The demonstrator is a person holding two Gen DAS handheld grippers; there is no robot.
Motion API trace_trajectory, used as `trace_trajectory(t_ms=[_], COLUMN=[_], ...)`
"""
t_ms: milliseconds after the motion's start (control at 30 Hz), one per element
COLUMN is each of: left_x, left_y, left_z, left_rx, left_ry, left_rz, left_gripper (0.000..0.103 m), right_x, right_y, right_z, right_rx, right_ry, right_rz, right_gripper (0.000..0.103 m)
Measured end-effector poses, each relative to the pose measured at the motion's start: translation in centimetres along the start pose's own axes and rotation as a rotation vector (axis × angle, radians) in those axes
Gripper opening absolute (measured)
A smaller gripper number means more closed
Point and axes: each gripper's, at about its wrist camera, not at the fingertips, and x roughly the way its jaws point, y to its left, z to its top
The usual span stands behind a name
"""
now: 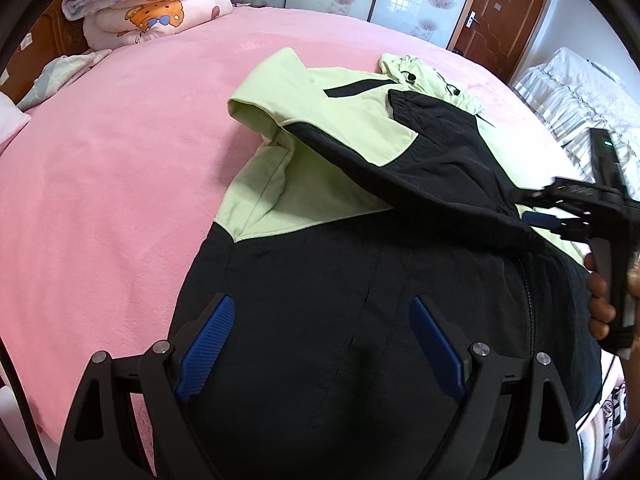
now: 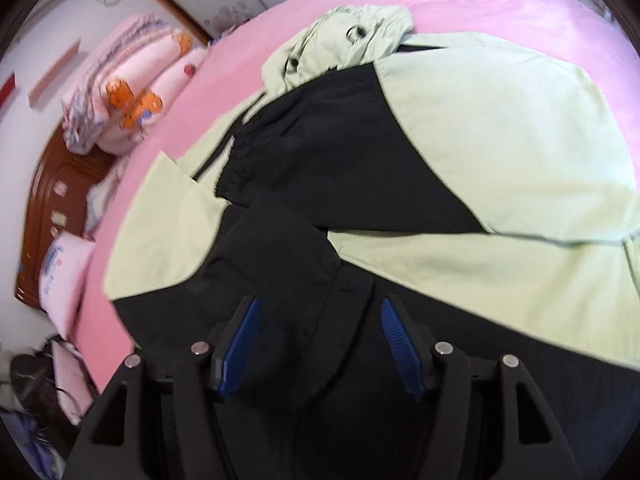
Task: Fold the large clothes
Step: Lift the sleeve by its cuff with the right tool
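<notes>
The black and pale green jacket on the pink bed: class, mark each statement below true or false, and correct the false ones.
1. The black and pale green jacket lies on a pink bedspread. True.
2. The left tool is clamped on a sleeve. False: its blue pads stand wide apart above the black fabric, gripping nothing.
3. A black sleeve is folded across the jacket's front. True.
4. Folded pink cartoon-print quilts are stacked at the bed's far corner. True.
5. The right tool holds the pale green hood. False: its pads are open over black fabric, well away from the hood.
</notes>
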Motion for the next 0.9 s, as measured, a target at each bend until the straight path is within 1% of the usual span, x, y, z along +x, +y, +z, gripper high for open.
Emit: trace_trajectory(t_ms=[33, 67, 100, 167, 233, 333, 367, 400, 467, 533, 600, 633, 733, 833, 900], left_x=[0.0, -0.1, -0.2, -0.3, -0.6, -0.8, -0.9, -0.9, -0.8, -0.6, -0.5, -0.5, -0.3, 0.3, 0.8], left_y=[0.0, 0.0, 0.0, 0.0, 0.0, -0.1, -0.2, -0.3, -0.6, -1.0, -1.1, -1.1, -1.3, -1.7, -2.0], left_z=[0.0, 0.0, 0.1, 0.3, 0.7, 1.4, 1.6, 1.9, 2.5, 3.2, 3.8, 4.0, 4.5, 4.9, 5.3], left_rx=[0.004, 0.006, 0.008, 0.009, 0.011, 0.012, 0.012, 0.013, 0.016, 0.018, 0.017, 0.017, 0.022, 0.025, 0.032], left_ry=[-0.001, -0.002, -0.004, -0.011, -0.025, -0.048, -0.053, -0.062, -0.074, -0.083, -0.092, -0.100, -0.112, -0.109, -0.100], left_rz=[0.002, 0.005, 0.010, 0.014, 0.020, 0.022, 0.020, 0.021, 0.021, 0.017, 0.010, 0.008, 0.010, 0.012, 0.014], left_gripper=[0.088, 0.088, 0.088, 0.088, 0.088, 0.088, 0.088, 0.088, 0.088, 0.088, 0.088, 0.088, 0.088, 0.088, 0.088], right_x=[0.7, 1.2, 1.5, 0.9, -1.2, -6.0, -7.5, -9.3, -11.6, -13.2, -14.0, -14.4, -16.4, -17.8, -18.2], right_y=[0.4, 0.9, 1.8, 3.2, 5.2, 8.6, 9.5, 10.6, 11.8, 12.3, 11.8, 11.4, 10.6, 11.4, 11.8], right_z=[-0.1, -0.3, -0.5, -0.9, -0.8, 0.6, 1.3, 2.2, 3.9, 5.9, 7.9, 8.4, 9.6, 10.0, 10.5], right_rx=[-0.022, -0.050, -0.095, -0.155, -0.224, -0.340, -0.374, -0.413, -0.467, -0.505, -0.509, -0.505, -0.497, -0.540, -0.560], right_ry=[0.017, 0.025, 0.025, -0.003, -0.070, -0.213, -0.264, -0.326, -0.413, -0.492, -0.550, -0.575, -0.604, -0.653, -0.696], right_rz=[-0.014, -0.024, -0.057, -0.073, -0.074, -0.059, -0.062, -0.078, -0.108, -0.172, -0.232, -0.244, -0.184, -0.189, -0.232], right_gripper=[0.060, 0.044, 0.032, 0.023, 0.021, 0.020, 0.018, 0.015, 0.014, 0.014, 0.013, 0.012, 0.011, 0.010, 0.010])
